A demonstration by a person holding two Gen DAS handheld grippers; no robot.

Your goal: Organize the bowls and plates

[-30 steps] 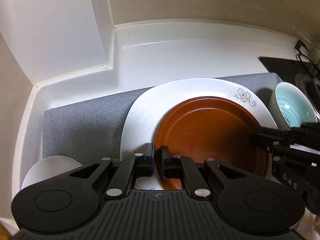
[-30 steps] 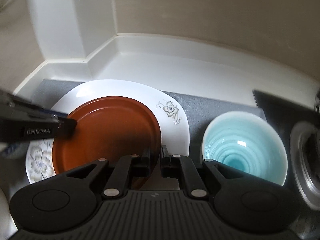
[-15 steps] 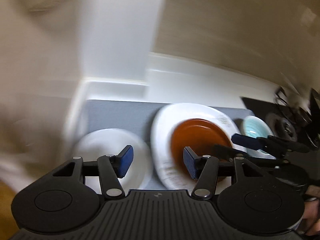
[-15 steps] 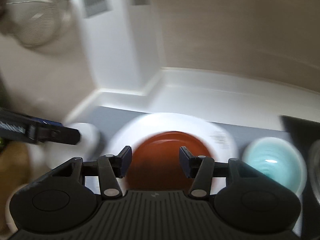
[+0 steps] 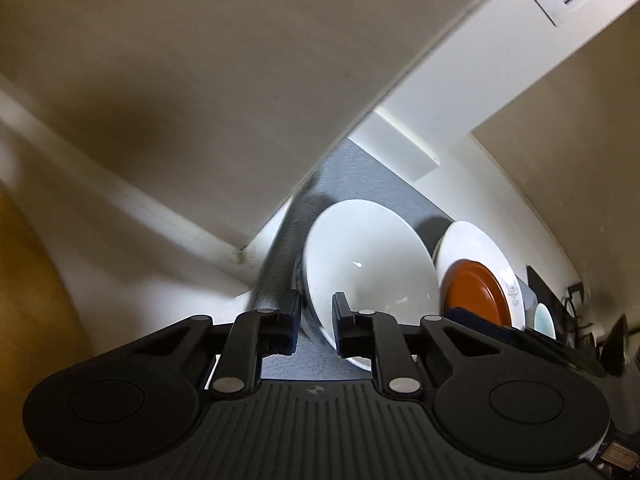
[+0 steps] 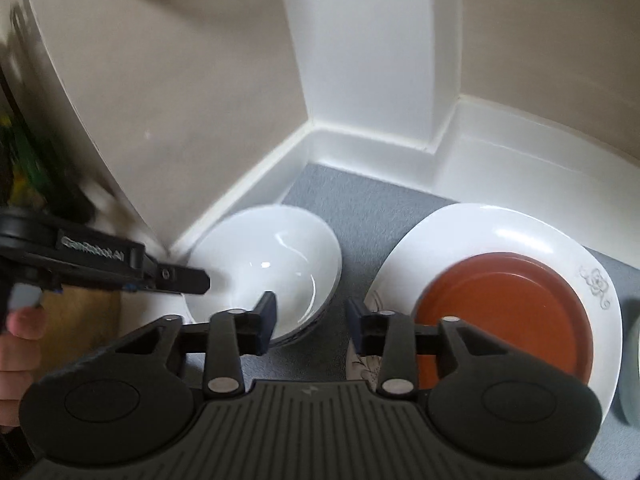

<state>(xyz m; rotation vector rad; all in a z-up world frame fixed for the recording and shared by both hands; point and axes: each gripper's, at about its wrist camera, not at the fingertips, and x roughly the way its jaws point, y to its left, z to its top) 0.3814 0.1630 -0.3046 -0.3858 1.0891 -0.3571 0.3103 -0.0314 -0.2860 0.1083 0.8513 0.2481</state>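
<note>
A white bowl (image 5: 368,256) (image 6: 268,256) sits on the grey mat at the left. My left gripper (image 5: 316,320) is shut on the bowl's near rim; it shows from the side in the right wrist view (image 6: 176,276). A brown plate (image 6: 500,316) (image 5: 476,292) lies on a large white flowered plate (image 6: 500,224) (image 5: 468,240) to the right. My right gripper (image 6: 310,320) is open and empty, above the mat between bowl and plates.
The grey mat (image 6: 360,204) lies on a white counter in a wall corner (image 6: 368,120). A light blue bowl (image 5: 544,316) stands right of the plates, by a black stove edge (image 5: 536,276). A second flowered plate edge (image 6: 360,364) shows under my right gripper.
Both grippers let go of the brown plate and drew back. My left gripper swung left and shut on the white bowl's rim. My right gripper opened and moved left.
</note>
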